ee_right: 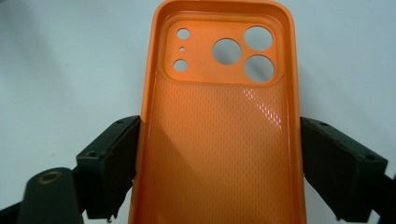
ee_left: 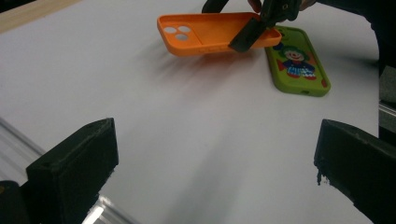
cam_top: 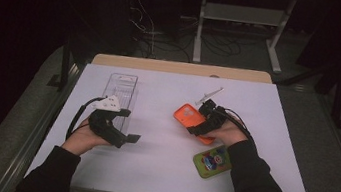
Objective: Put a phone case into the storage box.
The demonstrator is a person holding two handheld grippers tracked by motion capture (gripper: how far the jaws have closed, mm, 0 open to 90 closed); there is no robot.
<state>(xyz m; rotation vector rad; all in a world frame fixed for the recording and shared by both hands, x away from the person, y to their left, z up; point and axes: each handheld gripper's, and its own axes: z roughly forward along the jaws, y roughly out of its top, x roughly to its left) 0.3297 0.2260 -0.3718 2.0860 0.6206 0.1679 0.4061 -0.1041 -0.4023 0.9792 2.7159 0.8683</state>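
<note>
Orange phone case (ee_right: 219, 140) is lying lengthwise between your right claw (ee_right: 219, 163) jaws, clamped across its width; left claw (ee_left: 210, 172) is gaping, farther away.

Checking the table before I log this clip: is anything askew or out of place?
Only the orange phone case: the right claw grips its long sides and holds it tilted off the white table. The green cartoon phone case lies flat.

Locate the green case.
High view: green case lies flat on the table's near right, just nearer the person than the orange case held by the right gripper.
</note>
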